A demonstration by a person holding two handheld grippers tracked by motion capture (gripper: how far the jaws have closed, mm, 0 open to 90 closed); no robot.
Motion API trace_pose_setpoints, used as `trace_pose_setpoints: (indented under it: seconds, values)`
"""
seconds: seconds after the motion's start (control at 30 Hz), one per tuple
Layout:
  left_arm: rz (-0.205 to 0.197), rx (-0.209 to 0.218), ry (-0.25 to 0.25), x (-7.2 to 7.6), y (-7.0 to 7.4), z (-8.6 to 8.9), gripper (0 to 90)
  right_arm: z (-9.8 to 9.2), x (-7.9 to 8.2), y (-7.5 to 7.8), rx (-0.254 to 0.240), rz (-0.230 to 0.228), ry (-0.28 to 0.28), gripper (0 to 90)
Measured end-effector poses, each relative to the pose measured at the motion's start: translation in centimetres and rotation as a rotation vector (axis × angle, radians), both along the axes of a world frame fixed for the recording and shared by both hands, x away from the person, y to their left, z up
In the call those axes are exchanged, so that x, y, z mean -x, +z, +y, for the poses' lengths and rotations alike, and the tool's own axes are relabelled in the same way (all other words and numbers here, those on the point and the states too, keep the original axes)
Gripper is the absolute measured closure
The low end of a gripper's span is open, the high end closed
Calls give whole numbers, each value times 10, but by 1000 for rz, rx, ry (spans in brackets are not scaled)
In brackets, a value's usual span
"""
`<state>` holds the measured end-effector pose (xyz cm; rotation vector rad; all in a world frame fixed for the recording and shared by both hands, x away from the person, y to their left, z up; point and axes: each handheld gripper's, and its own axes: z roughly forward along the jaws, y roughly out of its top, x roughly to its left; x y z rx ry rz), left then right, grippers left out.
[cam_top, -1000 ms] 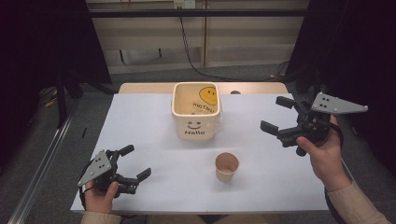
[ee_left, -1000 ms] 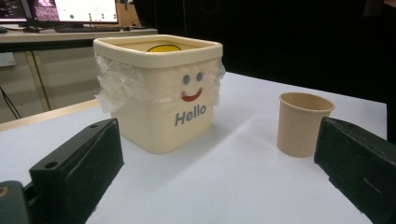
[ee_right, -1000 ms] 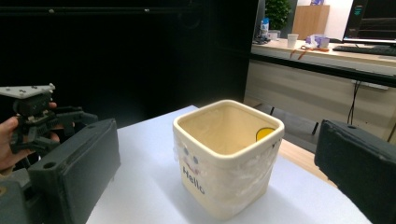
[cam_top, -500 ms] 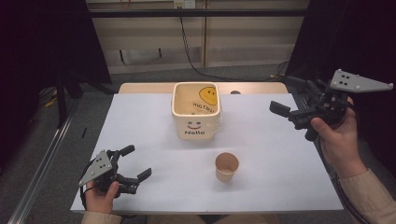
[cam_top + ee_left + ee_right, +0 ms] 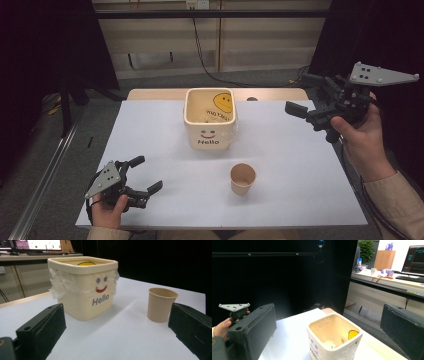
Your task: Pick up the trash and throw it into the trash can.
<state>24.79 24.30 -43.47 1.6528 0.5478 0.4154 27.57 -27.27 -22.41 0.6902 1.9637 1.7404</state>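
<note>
Your left gripper (image 5: 146,175) hasn't moved in the last second: it sits low at the near-left corner of the white table cover (image 5: 150,130), jaws spread wide, holding nothing. Your right gripper (image 5: 303,95) has lifted and swung out from over the right part of the table to the air at the far-right edge, jaws also parted and empty. Bin and cup are where they were. Left side: open cover between your left gripper and everything else, near edge just behind your hand. Middle: the cream square plastic bin with the smiley face and "Hello" print (image 5: 209,125) stands upright near the far edge, clear liner film bunched under its rim (image 5: 82,265). The small tan paper cup (image 5: 243,178) stands upright in front of it and slightly right, apart from it, with bare cover all round. In the left gripper view the cup (image 5: 161,304) shows just inside the right-hand jaw, well ahead of it, untouched. In the right gripper view the bin (image 5: 334,338) lies below and between the jaws, well clear of them.
</note>
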Motion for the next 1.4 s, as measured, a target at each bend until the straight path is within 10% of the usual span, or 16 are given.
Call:
trace_pose_setpoints:
  seconds: [0.4,1.4]
  values:
    - [-2,-8,-7,0,0,2,12,12,-9,5,79,51,53,2]
    - [2,-11,-12,1,1,3,12,62,-34,-10,540,246,143,23]
